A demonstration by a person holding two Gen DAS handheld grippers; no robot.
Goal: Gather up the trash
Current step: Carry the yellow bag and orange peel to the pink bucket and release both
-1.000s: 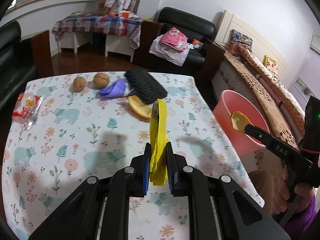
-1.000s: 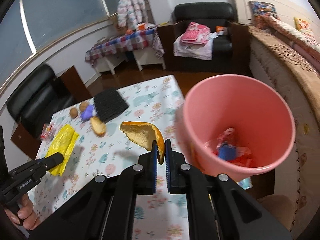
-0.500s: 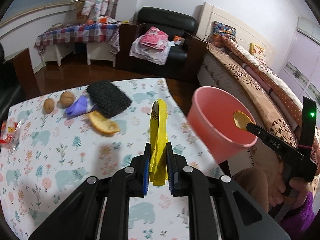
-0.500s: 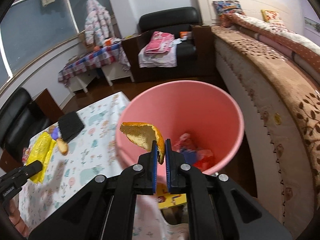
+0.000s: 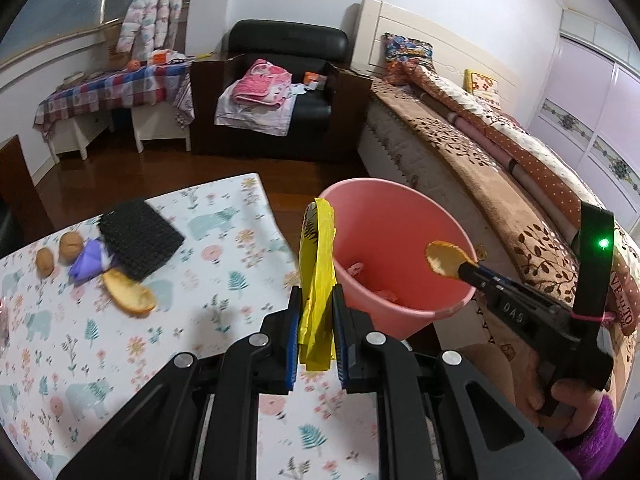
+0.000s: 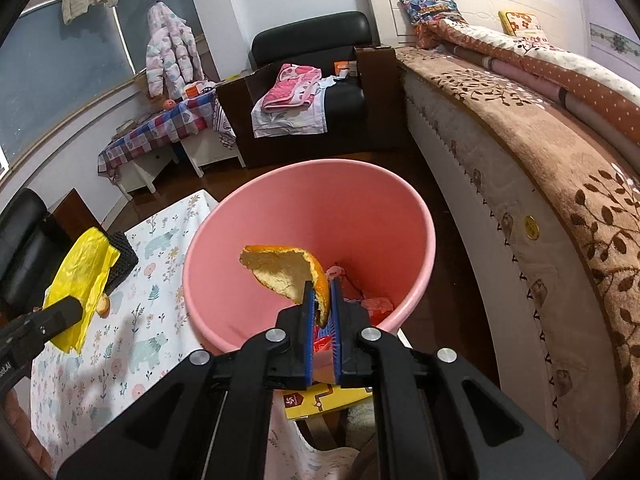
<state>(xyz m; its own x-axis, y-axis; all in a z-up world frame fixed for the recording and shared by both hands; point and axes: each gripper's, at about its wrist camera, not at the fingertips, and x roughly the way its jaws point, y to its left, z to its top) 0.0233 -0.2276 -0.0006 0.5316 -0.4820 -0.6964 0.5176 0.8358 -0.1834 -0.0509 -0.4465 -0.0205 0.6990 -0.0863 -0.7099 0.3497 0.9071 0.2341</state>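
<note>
Pink bin holds wrappers; right tongs clamp peel, left tongs clamp yellow bag.

Far back by the white wall, a black armchair with a pink blanket piled on its seat. Left of it, a low white table under a checked cloth, and a small orange ball on top. Above that, a puffy pale jacket hanging up. On the right, a long bed with a brown leafy cover and a bright pillow. Dark wooden floor between them.
</note>
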